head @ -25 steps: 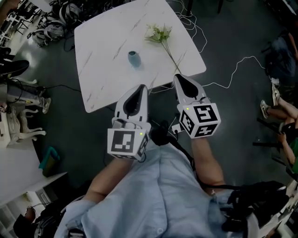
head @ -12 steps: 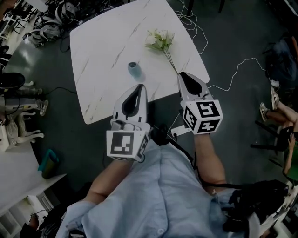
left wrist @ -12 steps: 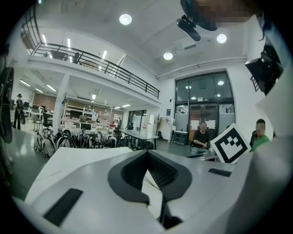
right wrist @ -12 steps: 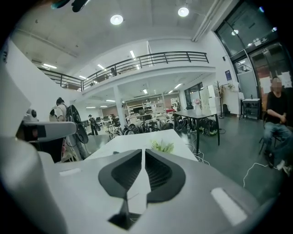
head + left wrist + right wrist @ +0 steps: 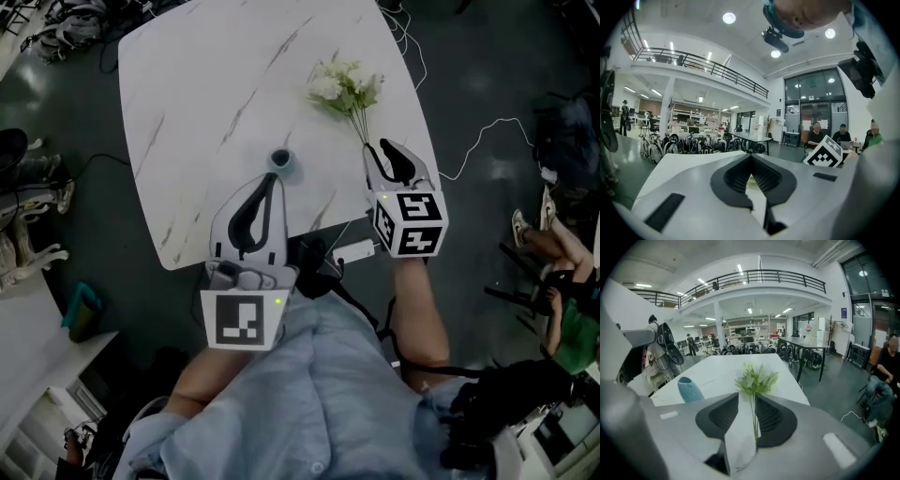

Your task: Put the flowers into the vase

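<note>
The table (image 5: 206, 84) is left bare across its far half and along its left edge. The way in over the near edge's middle is blocked by the vase (image 5: 281, 161); the right edge is taken up by the flowers (image 5: 347, 89).

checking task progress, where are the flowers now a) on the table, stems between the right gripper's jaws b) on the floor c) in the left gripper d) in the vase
a: the flowers lie on the table, stems between the jaws of the right gripper, which stand apart and have just been opening; the vase holds no flowers.
</note>
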Action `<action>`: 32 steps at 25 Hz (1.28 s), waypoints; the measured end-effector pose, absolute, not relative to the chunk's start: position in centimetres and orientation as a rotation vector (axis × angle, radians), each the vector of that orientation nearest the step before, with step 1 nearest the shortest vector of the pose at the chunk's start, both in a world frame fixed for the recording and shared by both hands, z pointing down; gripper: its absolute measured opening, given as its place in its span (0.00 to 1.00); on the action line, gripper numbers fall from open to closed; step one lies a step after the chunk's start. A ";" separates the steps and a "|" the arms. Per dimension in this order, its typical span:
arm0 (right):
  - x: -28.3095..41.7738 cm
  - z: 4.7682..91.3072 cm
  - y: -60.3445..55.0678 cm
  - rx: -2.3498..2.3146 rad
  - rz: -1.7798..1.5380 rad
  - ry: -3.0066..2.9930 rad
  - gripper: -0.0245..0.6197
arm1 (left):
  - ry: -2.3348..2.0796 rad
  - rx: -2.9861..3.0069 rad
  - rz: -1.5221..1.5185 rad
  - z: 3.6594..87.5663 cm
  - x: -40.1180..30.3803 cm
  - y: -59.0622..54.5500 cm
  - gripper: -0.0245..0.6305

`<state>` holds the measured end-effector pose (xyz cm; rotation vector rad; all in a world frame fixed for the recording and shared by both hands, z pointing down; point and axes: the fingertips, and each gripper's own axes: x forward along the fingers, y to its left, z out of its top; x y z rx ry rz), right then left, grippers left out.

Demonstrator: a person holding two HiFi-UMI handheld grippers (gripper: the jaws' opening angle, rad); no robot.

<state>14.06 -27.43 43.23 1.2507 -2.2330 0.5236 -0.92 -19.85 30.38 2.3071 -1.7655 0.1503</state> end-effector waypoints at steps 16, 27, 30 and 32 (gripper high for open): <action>12.0 51.9 -34.0 1.099 0.616 -2.017 0.26 | -1.755 2.114 0.187 36.1 -5.6 -24.6 0.04; 11.0 50.9 -34.7 1.102 0.605 -2.085 0.06 | -1.786 2.069 0.170 36.4 -6.7 -24.0 0.04; 10.8 49.0 -34.5 1.122 0.621 -2.144 0.06 | -1.789 2.066 0.145 36.0 -6.7 -23.2 0.04; 10.5 47.9 -34.3 1.127 0.636 -2.180 0.06 | -1.790 2.062 0.132 35.8 -6.6 -22.6 0.04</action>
